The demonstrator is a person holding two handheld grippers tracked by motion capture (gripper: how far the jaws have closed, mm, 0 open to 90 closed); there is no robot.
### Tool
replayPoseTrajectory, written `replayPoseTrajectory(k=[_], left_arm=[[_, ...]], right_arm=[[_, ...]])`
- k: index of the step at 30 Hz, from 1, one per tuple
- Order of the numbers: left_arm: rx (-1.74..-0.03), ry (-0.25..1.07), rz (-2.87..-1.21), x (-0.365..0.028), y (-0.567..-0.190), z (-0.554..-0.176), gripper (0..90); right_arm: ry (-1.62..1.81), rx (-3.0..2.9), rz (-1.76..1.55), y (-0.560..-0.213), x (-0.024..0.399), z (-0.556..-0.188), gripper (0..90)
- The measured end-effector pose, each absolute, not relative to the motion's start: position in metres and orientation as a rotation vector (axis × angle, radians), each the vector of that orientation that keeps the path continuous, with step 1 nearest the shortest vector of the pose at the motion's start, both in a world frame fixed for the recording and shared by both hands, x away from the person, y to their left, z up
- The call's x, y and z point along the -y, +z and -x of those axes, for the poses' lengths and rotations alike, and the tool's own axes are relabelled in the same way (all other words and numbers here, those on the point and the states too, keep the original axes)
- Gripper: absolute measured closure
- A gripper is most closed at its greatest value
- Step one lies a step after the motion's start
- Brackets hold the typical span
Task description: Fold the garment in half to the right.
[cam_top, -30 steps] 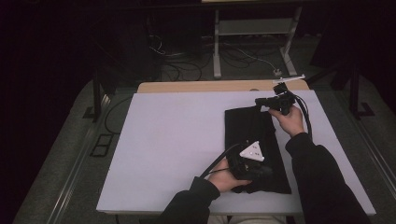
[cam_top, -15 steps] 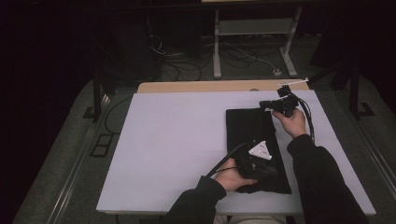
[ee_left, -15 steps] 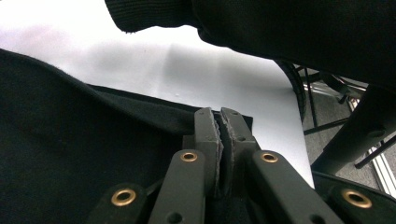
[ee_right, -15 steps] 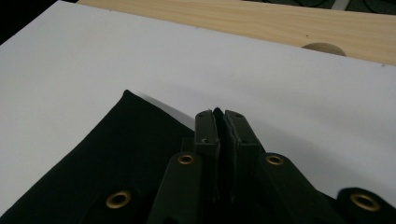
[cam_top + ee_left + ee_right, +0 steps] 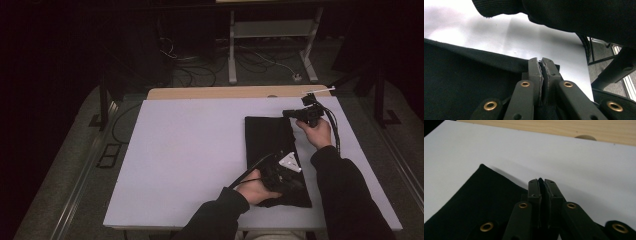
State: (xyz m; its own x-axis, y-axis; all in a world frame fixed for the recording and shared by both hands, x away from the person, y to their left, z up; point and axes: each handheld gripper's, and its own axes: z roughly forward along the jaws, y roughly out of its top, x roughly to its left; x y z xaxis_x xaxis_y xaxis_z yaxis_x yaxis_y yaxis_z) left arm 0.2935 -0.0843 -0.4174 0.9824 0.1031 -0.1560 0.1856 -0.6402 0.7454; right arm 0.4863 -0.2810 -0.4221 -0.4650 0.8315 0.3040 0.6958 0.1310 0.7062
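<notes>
While both my tongs are pinched tight on the black cloth (image 5: 272,145), it lies flat on the white surface (image 5: 190,150), stretched between them. My left tongs (image 5: 541,65) grip its near edge, my right tongs (image 5: 541,185) its far corner. If I pull unevenly, I reckon the thin fabric could slip from one pair or bunch. Both my forearms reach in low, right hand (image 5: 315,132) stretched ahead.
</notes>
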Motion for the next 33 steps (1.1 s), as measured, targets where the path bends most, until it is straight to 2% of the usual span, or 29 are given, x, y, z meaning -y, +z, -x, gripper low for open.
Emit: replayPoseTrajectory(k=[5,8,21,25,33], left_arm=[[-0.196,-0.121,-2.268,0.089,-0.416,-0.293,84.9],[-0.193,-0.123,-2.264,0.090,-0.416,-0.292,84.9],[-0.177,-0.115,-2.310,0.099,-0.415,-0.288,84.9],[-0.168,-0.112,-2.327,0.104,-0.416,-0.289,84.9],[-0.163,-0.112,-2.366,0.118,-0.415,-0.290,84.9]], right_arm=[[1.258,-2.205,-1.575,-0.425,0.287,-0.482,72.6],[1.270,-2.184,-1.574,-0.421,0.291,-0.477,64.3],[1.303,-2.143,-1.526,-0.399,0.298,-0.451,12.9],[1.316,-2.152,-1.508,-0.397,0.304,-0.442,6.7],[1.295,-2.163,-1.473,-0.399,0.318,-0.419,2.4]])
